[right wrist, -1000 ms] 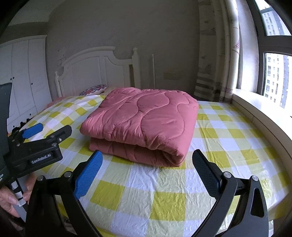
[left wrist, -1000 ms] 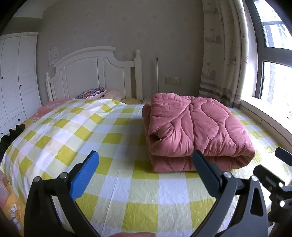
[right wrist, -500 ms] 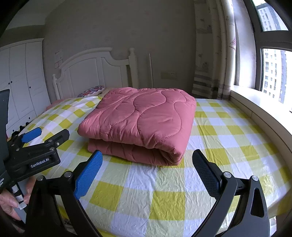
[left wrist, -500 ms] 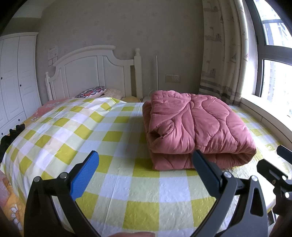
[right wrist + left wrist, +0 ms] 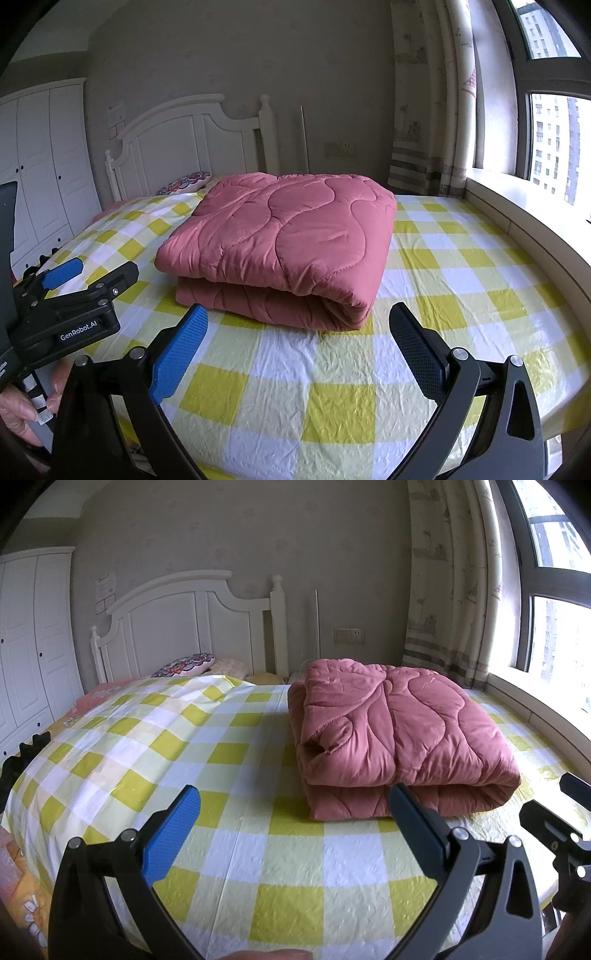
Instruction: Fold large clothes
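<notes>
A pink quilted comforter (image 5: 399, 731) lies folded into a thick rectangle on the yellow-and-white checked bed sheet (image 5: 258, 834); it also shows in the right wrist view (image 5: 288, 247). My left gripper (image 5: 293, 812) is open and empty, held over the foot of the bed, short of the comforter. My right gripper (image 5: 297, 334) is open and empty, also in front of the comforter's folded edge. The left gripper's body shows at the left of the right wrist view (image 5: 70, 314).
A white headboard (image 5: 184, 627) and pillows (image 5: 188, 664) are at the far end. A white wardrobe (image 5: 33, 638) stands left. A window ledge (image 5: 524, 221) and curtain (image 5: 447, 590) run along the right side of the bed.
Both grippers have drawn back slightly and risen, so the comforter sits a little farther away. The comforter has not moved. Both grippers stay open.
</notes>
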A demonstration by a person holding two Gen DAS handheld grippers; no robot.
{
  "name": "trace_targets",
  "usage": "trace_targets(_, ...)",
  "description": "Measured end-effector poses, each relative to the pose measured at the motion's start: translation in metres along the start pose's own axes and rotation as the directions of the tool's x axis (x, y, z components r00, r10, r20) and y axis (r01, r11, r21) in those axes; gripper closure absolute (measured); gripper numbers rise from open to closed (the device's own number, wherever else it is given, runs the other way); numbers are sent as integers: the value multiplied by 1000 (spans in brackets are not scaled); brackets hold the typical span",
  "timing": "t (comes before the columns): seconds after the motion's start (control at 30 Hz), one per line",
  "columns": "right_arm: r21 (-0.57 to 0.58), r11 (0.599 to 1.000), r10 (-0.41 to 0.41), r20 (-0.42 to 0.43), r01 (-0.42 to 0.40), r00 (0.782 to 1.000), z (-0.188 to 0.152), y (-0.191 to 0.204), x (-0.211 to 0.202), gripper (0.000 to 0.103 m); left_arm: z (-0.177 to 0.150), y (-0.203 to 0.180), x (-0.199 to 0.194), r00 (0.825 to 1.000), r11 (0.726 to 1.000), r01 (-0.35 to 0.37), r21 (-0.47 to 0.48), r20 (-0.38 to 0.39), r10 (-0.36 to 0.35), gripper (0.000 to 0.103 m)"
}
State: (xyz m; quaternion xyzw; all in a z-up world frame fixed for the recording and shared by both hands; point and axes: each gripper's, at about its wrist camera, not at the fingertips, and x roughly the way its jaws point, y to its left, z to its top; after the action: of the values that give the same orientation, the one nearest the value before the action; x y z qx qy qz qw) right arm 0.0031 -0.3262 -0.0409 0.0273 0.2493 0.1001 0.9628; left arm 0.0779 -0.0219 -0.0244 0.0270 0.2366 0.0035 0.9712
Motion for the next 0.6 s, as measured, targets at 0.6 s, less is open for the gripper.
trace_targets(0.6, 10, 1000, -4, -14, 5, 1000, -5, 5, 4, 6, -6, 8, 3, 1000, 1000, 5, 15, -10, -4, 2)
